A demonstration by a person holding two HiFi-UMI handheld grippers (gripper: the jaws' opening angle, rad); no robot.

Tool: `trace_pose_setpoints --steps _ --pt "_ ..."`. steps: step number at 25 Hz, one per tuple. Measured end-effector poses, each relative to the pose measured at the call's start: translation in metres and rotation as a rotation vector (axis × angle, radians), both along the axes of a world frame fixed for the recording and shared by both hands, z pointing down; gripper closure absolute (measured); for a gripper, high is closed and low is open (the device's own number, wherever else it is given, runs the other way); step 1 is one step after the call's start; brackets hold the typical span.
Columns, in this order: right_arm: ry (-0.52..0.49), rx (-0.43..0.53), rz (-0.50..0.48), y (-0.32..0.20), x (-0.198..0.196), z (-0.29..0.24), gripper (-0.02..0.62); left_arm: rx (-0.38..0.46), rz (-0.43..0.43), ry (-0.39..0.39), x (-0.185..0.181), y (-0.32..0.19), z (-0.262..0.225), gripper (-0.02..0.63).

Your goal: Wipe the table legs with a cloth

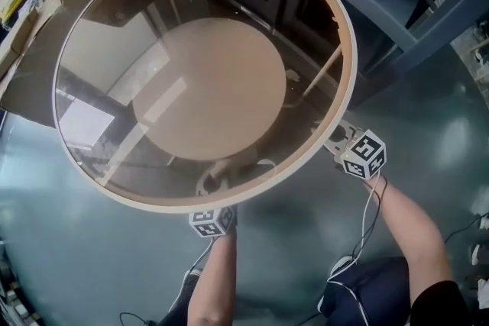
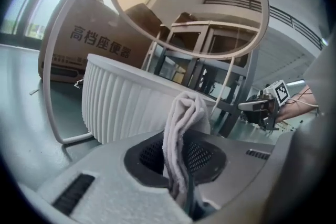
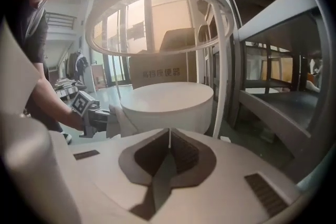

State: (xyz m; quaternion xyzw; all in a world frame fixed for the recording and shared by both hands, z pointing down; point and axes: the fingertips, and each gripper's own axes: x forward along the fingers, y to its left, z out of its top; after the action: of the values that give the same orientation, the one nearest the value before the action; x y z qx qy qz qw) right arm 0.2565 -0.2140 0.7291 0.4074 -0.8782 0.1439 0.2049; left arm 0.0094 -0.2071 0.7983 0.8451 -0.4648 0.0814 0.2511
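The cloth is soft, light and floppy, pinched low between the left gripper's jaws at the table's near edge. I'd grip it bunched, so it drags firmly along the thin, smooth leg. The right gripper is closed and empty.

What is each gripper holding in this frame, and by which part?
The left gripper pinches a white cloth by its lower bunched end, the rest standing up above the fingers. The right gripper is shut and holds nothing.
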Motion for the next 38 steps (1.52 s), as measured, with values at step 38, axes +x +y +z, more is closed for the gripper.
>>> trace_pose_setpoints --steps 38 --pt "-0.329 0.135 -0.025 0.026 0.128 -0.028 0.589 -0.138 -0.249 0.340 0.215 -0.066 0.002 0.568"
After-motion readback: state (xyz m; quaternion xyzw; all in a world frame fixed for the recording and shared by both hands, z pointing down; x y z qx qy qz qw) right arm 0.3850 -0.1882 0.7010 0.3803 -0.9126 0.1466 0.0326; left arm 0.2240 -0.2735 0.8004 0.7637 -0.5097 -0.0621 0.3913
